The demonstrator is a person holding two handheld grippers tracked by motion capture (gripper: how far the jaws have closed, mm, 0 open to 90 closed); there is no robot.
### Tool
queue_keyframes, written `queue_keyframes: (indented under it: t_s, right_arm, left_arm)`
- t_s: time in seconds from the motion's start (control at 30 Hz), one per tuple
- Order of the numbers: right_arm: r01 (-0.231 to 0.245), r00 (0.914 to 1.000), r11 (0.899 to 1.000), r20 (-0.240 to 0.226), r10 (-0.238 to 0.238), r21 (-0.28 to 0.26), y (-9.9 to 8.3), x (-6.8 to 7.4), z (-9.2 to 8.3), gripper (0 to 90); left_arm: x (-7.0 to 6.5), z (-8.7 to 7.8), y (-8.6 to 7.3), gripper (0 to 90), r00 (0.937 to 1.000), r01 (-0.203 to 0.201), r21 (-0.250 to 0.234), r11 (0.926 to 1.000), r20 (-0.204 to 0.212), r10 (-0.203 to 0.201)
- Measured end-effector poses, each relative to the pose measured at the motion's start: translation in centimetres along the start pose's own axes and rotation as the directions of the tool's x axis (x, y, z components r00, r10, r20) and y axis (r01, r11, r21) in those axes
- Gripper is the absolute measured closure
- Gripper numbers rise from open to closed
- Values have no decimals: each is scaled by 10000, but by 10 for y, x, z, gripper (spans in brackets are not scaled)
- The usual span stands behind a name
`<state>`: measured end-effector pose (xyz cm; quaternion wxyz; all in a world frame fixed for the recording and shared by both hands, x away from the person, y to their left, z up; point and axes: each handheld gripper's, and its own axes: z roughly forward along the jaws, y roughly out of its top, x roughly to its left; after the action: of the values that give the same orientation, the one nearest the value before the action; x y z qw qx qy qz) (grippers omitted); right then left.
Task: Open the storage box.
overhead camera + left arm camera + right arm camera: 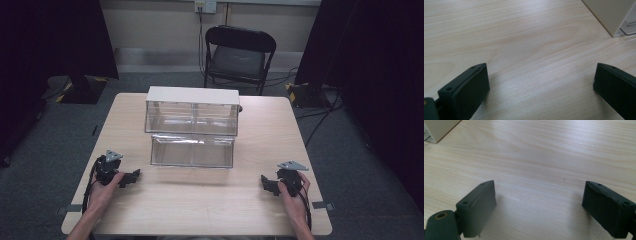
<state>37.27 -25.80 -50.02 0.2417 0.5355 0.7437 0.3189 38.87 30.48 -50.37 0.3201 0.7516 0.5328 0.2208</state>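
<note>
Both claws are just parked on the wooden surface (200,200), nothing in either one. The left claw (131,177) sits off the near-left corner of the clear drawer unit (192,131), jaws spread wide over bare wood. The right claw (266,184) is off the unit's near-right corner, spread just as wide and also empty. The drawer unit has a white top, and its lower clear drawer (192,150) sticks out toward the person. Both claws are well apart from it. A black folding chair (239,56) stands behind the unit.
</note>
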Motion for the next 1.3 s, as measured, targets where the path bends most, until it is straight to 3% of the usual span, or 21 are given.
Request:
queue_keyframes:
  t_s: [0.27,0.4,0.47,0.5,0.7,0.77,0.8,0.9,1.0,1.17,1.3]
  right_arm:
    - [2,10000,10000,11,-2,-8,0,0,0,109]
    - [3,10000,10000,3,-3,2,0,0,0,109]
    - [3,10000,10000,14,-3,-8,0,0,0,109]
    - [3,10000,10000,14,-3,-8,0,0,0,109]
    - [-5,10000,10000,3,5,-4,0,0,0,109]
    - [-4,10000,10000,6,4,-3,0,0,0,109]
    - [-5,10000,10000,3,5,-3,0,0,0,109]
    - [-9,10000,10000,3,9,-4,0,0,0,109]
    - [-5,10000,10000,8,5,-2,0,0,0,109]
    - [-6,10000,10000,6,6,-4,0,0,0,109]
    - [-6,10000,10000,7,6,-3,0,0,0,109]
  left_arm:
    - [-1,-2,1,5,10000,-44,71,10000,-10,44]
    - [-3,-4,1,77,9999,-163,44,9999,19,163]
    - [-5,-6,3,194,9997,-226,-49,9997,-9,226]
    - [-5,-6,3,159,9997,-226,-49,9997,-9,226]
    - [-7,-12,7,164,9996,-277,-160,9995,110,279]
    - [-8,-13,9,165,9995,-236,-226,9995,224,241]
    - [-8,-15,9,165,9982,-141,-433,9990,570,166]
    - [-9,-18,10,166,9982,-183,-510,9985,556,212]
    - [-11,-19,11,173,9967,-119,-619,9980,798,169]
    - [-19,-23,13,173,9950,-485,-839,9953,836,556]
    - [-25,-24,15,175,9933,-515,-982,9938,978,612]
